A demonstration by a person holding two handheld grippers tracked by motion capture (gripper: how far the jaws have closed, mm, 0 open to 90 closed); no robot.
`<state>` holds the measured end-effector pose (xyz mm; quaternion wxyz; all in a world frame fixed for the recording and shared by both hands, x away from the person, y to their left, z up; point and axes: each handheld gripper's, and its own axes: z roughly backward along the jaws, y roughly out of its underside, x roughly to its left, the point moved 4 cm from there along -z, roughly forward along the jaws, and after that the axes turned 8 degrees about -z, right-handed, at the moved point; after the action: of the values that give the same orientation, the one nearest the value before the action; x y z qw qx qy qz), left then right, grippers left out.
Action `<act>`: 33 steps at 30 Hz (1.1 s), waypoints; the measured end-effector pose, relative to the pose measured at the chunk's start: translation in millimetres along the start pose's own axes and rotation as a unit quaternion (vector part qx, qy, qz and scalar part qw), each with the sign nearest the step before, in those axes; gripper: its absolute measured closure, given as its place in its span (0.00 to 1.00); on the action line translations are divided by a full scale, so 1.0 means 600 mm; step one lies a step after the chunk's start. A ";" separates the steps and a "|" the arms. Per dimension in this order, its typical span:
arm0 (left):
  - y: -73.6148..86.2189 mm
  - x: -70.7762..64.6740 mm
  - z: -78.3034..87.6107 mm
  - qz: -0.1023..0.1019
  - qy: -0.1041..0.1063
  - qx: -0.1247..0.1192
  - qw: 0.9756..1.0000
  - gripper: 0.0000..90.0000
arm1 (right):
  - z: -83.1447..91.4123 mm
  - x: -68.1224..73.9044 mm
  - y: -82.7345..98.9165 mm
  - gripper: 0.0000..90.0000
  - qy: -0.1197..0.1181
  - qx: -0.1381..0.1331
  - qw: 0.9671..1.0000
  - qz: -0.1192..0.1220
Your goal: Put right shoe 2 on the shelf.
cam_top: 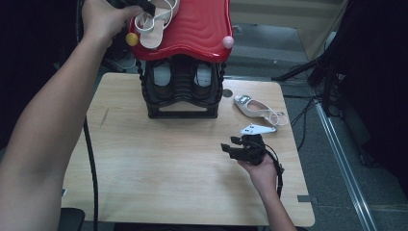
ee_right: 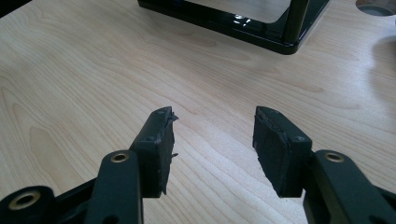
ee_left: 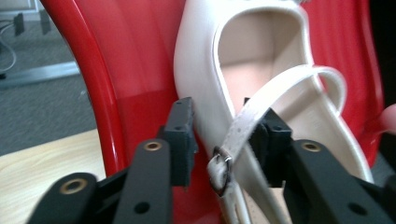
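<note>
The white shoe [cam_top: 153, 25] lies on the red top shelf [cam_top: 202, 29] of the shoe rack [cam_top: 180, 91], its long axis running diagonally, one end near the shelf's front left corner. The left gripper [ee_left: 219, 135] has its jaws spread around the shoe's side and buckled strap, not pinching. Two shoes stand in the black lower compartment. The right gripper [cam_top: 235, 147] hovers over the worktop [cam_top: 159, 168], jaws spread and empty; a second white shoe [cam_top: 257, 108] lies beside the rack.

White strappy shoe [cam_top: 153, 25] lies on the red top shelf [cam_top: 202, 29] of the shoe rack, near its left edge & yellow corner knob; open inside faces up, beige insole visible. In the left gripper view its thin white ankle strap [ee_left: 261, 105] w/ small metal buckle [ee_left: 220, 165] arcs over the opening. Matching white shoe [cam_top: 255, 107] lies on the table [cam_top: 168, 183], right of the rack.
</note>
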<state>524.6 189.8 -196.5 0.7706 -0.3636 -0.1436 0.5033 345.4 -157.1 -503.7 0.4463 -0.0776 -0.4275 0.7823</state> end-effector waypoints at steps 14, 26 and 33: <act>-0.012 0.001 0.041 -0.003 0.019 -0.016 1.000 0.54 | 0.005 -0.010 -0.003 0.55 0.001 -0.006 1.000 -0.005; 0.013 0.018 0.090 -0.008 0.029 -0.021 0.999 0.53 | 0.004 -0.007 -0.001 0.55 0.001 -0.002 1.000 -0.004; 0.039 0.037 0.093 0.003 0.037 -0.022 0.999 0.53 | 0.002 -0.009 0.001 0.55 0.004 0.003 1.000 -0.004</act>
<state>486.2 237.6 -177.5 0.7654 -0.3994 -0.1252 0.4889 347.8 -161.8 -504.9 0.4512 -0.0781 -0.4233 0.7817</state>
